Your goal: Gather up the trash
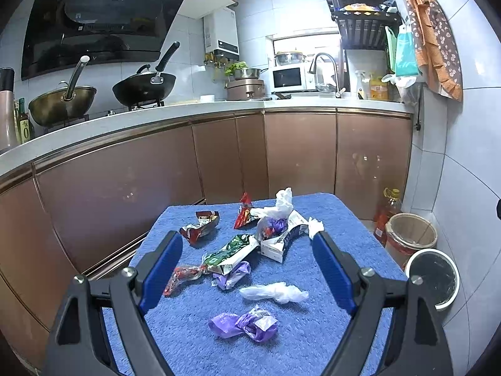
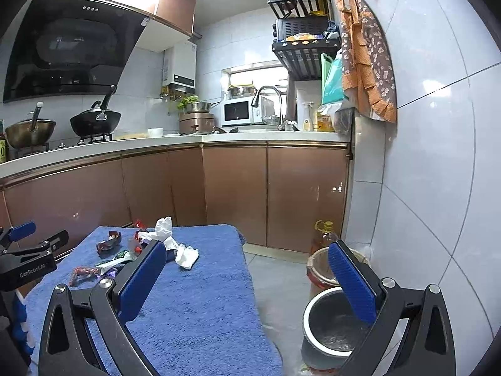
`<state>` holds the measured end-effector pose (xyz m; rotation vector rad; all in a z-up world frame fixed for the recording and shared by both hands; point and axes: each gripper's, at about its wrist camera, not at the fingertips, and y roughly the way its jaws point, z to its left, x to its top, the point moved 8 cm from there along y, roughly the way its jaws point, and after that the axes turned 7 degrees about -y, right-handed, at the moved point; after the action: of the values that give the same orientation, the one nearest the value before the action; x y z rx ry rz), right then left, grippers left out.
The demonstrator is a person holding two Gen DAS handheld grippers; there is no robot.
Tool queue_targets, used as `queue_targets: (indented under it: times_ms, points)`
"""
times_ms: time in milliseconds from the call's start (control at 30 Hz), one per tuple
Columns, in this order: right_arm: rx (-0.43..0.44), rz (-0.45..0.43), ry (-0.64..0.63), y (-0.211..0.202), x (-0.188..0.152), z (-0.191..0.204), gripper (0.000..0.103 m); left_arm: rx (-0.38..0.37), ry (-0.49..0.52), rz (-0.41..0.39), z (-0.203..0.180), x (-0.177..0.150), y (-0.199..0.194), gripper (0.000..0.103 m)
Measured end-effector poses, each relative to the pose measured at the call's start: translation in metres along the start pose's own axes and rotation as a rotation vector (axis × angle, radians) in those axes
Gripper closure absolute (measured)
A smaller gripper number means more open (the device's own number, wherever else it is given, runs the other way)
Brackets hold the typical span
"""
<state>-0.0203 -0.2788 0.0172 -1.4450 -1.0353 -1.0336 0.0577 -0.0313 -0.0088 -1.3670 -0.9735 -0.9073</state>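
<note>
Several pieces of trash lie on a table covered with a blue towel (image 1: pixel 316 341). Nearest are a purple wrapper (image 1: pixel 242 326) and a clear plastic scrap (image 1: pixel 274 293). Behind them lie a green and white packet (image 1: pixel 230 249), a red wrapper (image 1: pixel 181 279), a white box (image 1: pixel 277 246) and a white plastic bag (image 1: pixel 283 202). My left gripper (image 1: pixel 247 238) hangs open above the near end of the pile, holding nothing. My right gripper (image 2: pixel 247 247) is open and empty, spanning the towel's (image 2: pixel 203 297) right edge and a grey white-rimmed bin (image 2: pixel 328 332). A crumpled tissue (image 2: pixel 188 255) lies ahead of its left finger.
The grey bin (image 1: pixel 433 277) stands on the floor right of the table, with a tan bin (image 1: pixel 410 232) and an oil bottle (image 1: pixel 389 206) behind it. Brown cabinets (image 1: pixel 297 150) and a counter with woks run beyond the table. A tiled wall (image 2: pixel 422 188) closes the right side.
</note>
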Motion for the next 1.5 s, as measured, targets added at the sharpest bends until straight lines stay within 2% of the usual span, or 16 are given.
queue_targets:
  times_ms: [233, 533, 767, 967, 1100, 1200, 1267, 1367, 1500]
  points:
    - [0.005, 0.016, -0.028, 0.012, -0.003, 0.000, 0.000, 0.007, -0.012, -0.006, 0.002, -0.001, 0.005, 0.018]
    - [0.057, 0.009, 0.013, 0.028, -0.007, 0.001, 0.000, 0.039, -0.027, 0.006, 0.012, -0.004, 0.015, 0.019]
    - [0.086, 0.013, 0.057, 0.042, -0.013, -0.001, 0.000, 0.038, -0.062, 0.046, 0.033, -0.005, 0.023, 0.018]
    - [0.122, 0.027, 0.073, 0.057, -0.018, -0.006, 0.000, 0.059, -0.112, 0.049, 0.057, 0.004, 0.029, 0.019]
    - [0.129, 0.032, 0.073, 0.067, -0.017, -0.005, 0.000, 0.096, -0.110, 0.021, 0.067, 0.008, 0.030, 0.018]
    - [0.174, 0.063, 0.050, 0.079, -0.021, 0.005, 0.000, 0.101, -0.094, 0.049, 0.070, -0.001, 0.038, 0.018]
    - [0.225, 0.103, 0.045, 0.089, -0.027, 0.012, 0.000, 0.087, -0.070, 0.099, 0.070, -0.015, 0.049, 0.018]
    - [0.312, 0.140, 0.024, 0.104, -0.032, 0.034, 0.000, -0.012, -0.059, 0.191, 0.067, -0.037, 0.065, 0.018]
    - [0.387, 0.209, 0.000, 0.125, -0.043, 0.058, 0.000, -0.081, -0.030, 0.245, 0.067, -0.050, 0.077, 0.018]
